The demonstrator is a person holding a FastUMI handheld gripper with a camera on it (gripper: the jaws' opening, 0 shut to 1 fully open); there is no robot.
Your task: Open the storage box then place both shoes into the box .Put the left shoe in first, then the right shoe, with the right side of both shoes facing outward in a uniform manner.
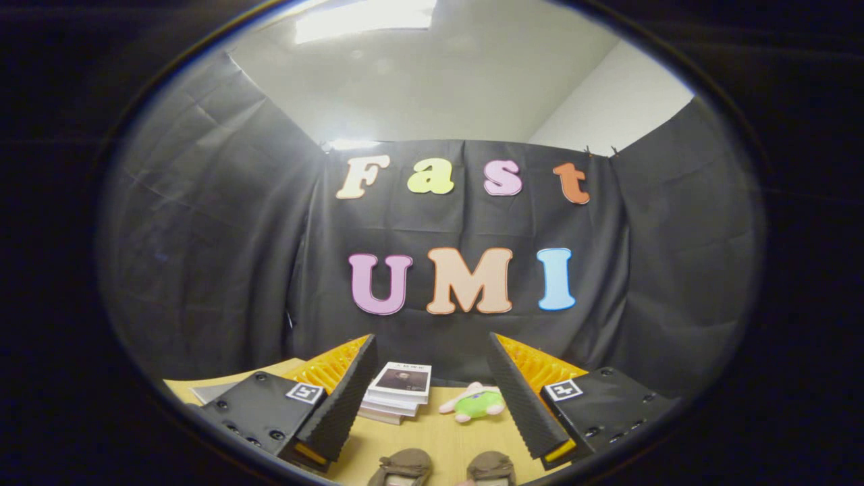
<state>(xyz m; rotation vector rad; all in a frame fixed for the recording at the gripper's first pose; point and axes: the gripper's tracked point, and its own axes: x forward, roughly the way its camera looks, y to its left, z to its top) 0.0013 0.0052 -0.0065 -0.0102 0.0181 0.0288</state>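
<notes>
The claw is held above a pale wooden tabletop, its two fingers spread wide apart and gripping nothing. Between the fingers and close under them sit two brown shoes side by side, the left one and the right one a little apart from each other; only their upper parts show, the rest being cut off below, so which way each shoe faces cannot be told. Beyond the shoes, further back on the tabletop, a short stack of white booklets lies just beside the inner edge of the left finger, the top one bearing a dark picture too small to make out. To its right, near the inner edge of the right finger, lies a small plush toy, green in the body with pale pink limbs, on its side. A flat grey thing pokes out behind the left finger's body, mostly hidden by it. Behind the tabletop hangs the booth's black cloth wall, creased in folds, and above it a white ceiling with a bright light panel.
</notes>
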